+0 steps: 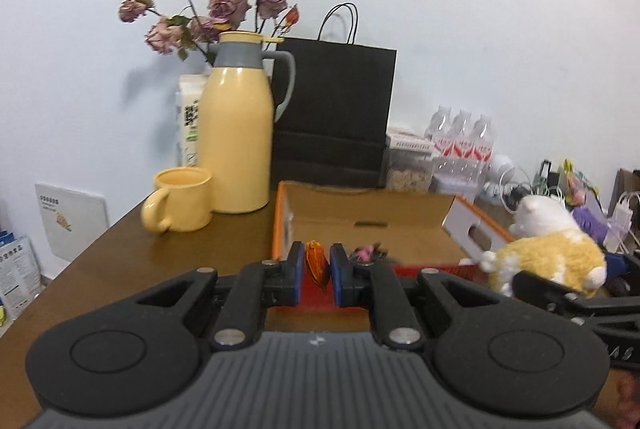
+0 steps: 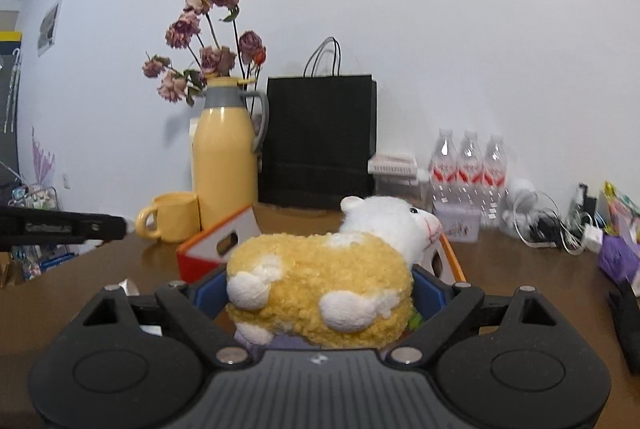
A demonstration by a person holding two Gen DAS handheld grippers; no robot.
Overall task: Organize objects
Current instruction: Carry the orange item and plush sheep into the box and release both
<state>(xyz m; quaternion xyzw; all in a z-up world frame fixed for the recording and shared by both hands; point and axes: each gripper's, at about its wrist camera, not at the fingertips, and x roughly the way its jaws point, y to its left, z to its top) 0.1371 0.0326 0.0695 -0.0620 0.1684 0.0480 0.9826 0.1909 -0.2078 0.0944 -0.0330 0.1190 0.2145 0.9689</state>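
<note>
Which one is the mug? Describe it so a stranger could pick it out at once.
Start at the black paper bag against the wall, then move left to the tall yellow flask. The mug stands just left of it on the brown table: short, open-topped, matching pale yellow, with a loop handle.

Your left wrist view looks low across the brown wooden counter toward the white wall, close behind its hand-held gripper. Your right wrist view faces the same way. Both share the yellow thermos jug and black paper bag at centre frame.
</note>
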